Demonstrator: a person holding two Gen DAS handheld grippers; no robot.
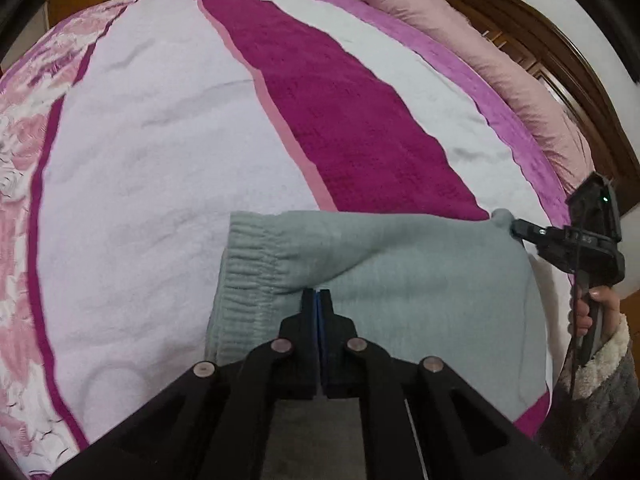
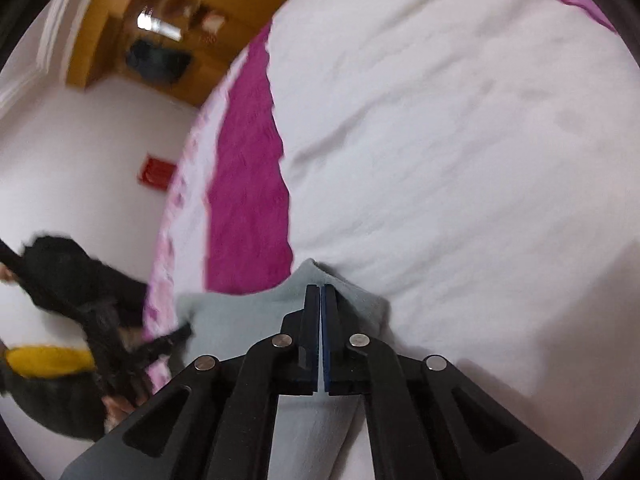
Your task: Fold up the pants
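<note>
Pale grey-green pants point(image 1: 400, 280) lie folded on the bed near its front edge, the ribbed elastic waistband point(image 1: 248, 268) at the left. My left gripper point(image 1: 319, 294) is shut on a raised fold of the pants beside the waistband. My right gripper point(image 1: 516, 230) shows at the right in the left wrist view, shut on the pants' far right corner. In the right wrist view my right gripper point(image 2: 321, 292) is shut on a peak of the pants point(image 2: 240, 320), and the left gripper point(image 2: 176, 334) appears blurred at the left.
The bed carries a white, magenta and pink striped blanket point(image 1: 160, 140). A pink pillow point(image 1: 500, 64) lies along the dark wooden headboard point(image 1: 560, 48) at the right. A wooden cabinet point(image 2: 160, 40) stands beyond the bed. The person's sleeve point(image 1: 600, 380) is at the right edge.
</note>
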